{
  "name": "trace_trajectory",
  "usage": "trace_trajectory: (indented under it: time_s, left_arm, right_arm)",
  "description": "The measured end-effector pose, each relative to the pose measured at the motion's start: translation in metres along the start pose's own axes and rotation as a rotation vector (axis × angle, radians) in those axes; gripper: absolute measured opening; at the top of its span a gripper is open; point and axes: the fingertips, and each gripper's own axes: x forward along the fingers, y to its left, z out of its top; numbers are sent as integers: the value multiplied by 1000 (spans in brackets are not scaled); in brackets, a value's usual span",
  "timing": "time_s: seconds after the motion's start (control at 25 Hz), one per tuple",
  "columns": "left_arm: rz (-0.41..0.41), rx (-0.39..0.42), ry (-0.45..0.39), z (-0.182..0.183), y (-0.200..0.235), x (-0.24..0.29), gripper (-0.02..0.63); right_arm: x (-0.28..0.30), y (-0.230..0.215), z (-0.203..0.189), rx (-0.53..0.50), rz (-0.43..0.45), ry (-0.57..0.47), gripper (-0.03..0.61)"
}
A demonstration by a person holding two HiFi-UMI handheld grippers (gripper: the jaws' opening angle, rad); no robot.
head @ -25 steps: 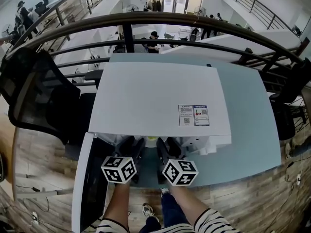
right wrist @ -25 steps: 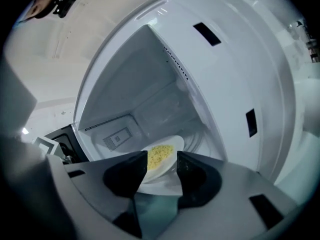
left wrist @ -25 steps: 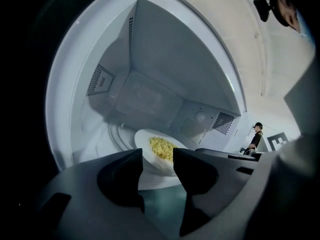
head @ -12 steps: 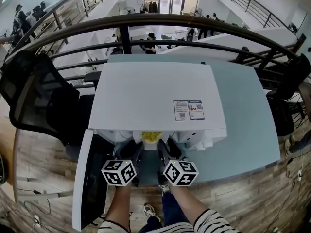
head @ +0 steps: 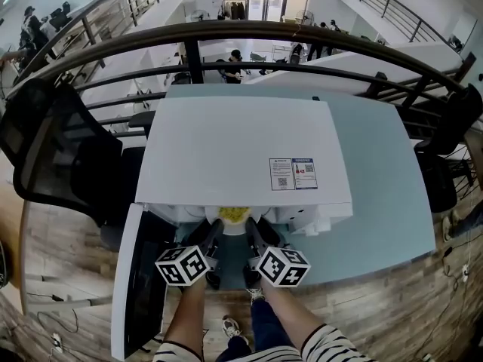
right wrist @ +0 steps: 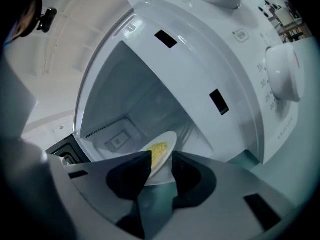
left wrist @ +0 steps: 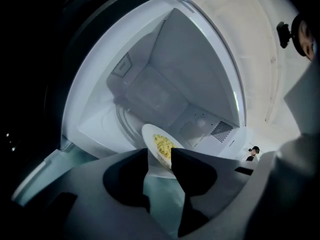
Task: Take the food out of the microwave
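Observation:
A white microwave [head: 241,149] stands on the table with its door [head: 128,277] swung open to the left. At the mouth of its cavity sits a white plate [head: 234,216] of yellow food [left wrist: 163,145]. My left gripper [head: 212,232] and right gripper [head: 253,231] flank it, side by side. In the left gripper view the plate [left wrist: 156,139] has its rim pinched between the jaws of the left gripper [left wrist: 160,156]. In the right gripper view the right gripper [right wrist: 161,161] is closing its jaws on the opposite rim of the plate [right wrist: 164,145], and both pads touch it.
The microwave stands on a teal table [head: 385,202]. Its control knobs [right wrist: 285,79] are to the right of the cavity. A black office chair [head: 60,157] stands at the left, and dark railings [head: 249,32] run behind the table. Wooden floor lies below.
The plate of yellow food, out of sight a second ago, now shows at the microwave's mouth between the grippers. Both grippers have rolled slightly and the right jaws have narrowed onto the rim.

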Motion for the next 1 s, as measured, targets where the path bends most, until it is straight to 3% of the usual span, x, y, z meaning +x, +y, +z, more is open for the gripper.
trace_trajectory:
  time_s: [0.52,1.0]
  left_arm:
    - [-6,-18,-13,1,-9,-19,101]
    - [-34,-4,-43,-8,-44,-75,81]
  right_arm:
    - [-14,9,-1,-2,-7,8,103]
    - [-74,34,-9,13,4,-20,91]
